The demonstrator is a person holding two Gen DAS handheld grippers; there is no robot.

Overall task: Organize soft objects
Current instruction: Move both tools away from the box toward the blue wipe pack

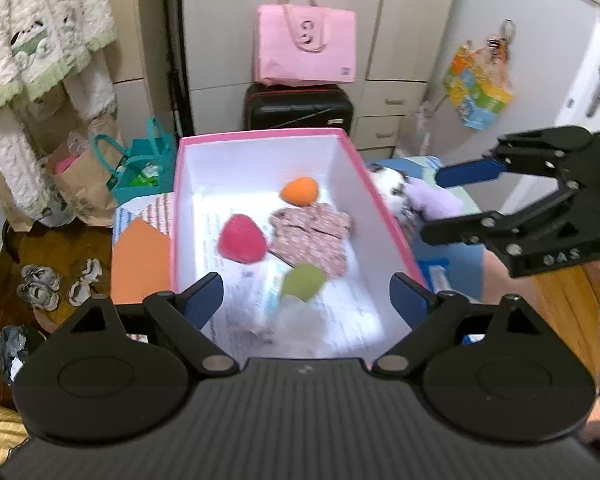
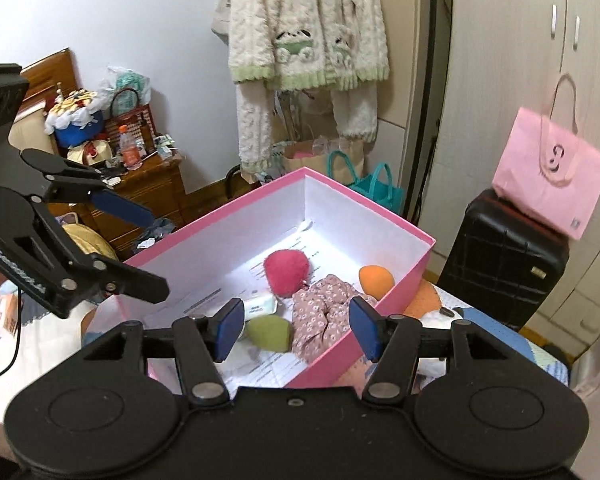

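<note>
the pink box [image 1: 384, 204] sits in the middle, and four soft things already lie inside it: a green puff [image 1: 302, 281], a red puff [image 1: 242, 238], an orange puff [image 1: 299, 191] and a small flowery cloth [image 1: 312, 236]. in the left wrist view the green puff is at about 12 o'clock from the left gripper [image 1: 308, 300], right between its blue pads and a bit below them. the left jaws are spread wide and hold nothing.

the soft things not yet in the box lie outside its right wall, at about 2 o'clock in the left view: a purple plush [image 1: 438, 202] and a black and white plush [image 1: 392, 186], touching each other on the blue bed cover [image 1: 456, 258]. the right gripper [image 1: 436, 206] comes in from 3 o'clock and its tips are right around the purple plush. its jaws are apart too, with nothing pinched between them.

so the right hand looks much nearer to the purple plush than the left one. the plush seems to lie long-ways along the box wall, so i think the right jaws need to close across its short side.

in the right wrist view the right gripper [image 2: 296, 328] looks down over the near corner of the box, and the plush toys are mostly hidden under it. the green puff [image 2: 269, 332] and the flowery cloth [image 2: 320, 316] show between its pads.
</note>
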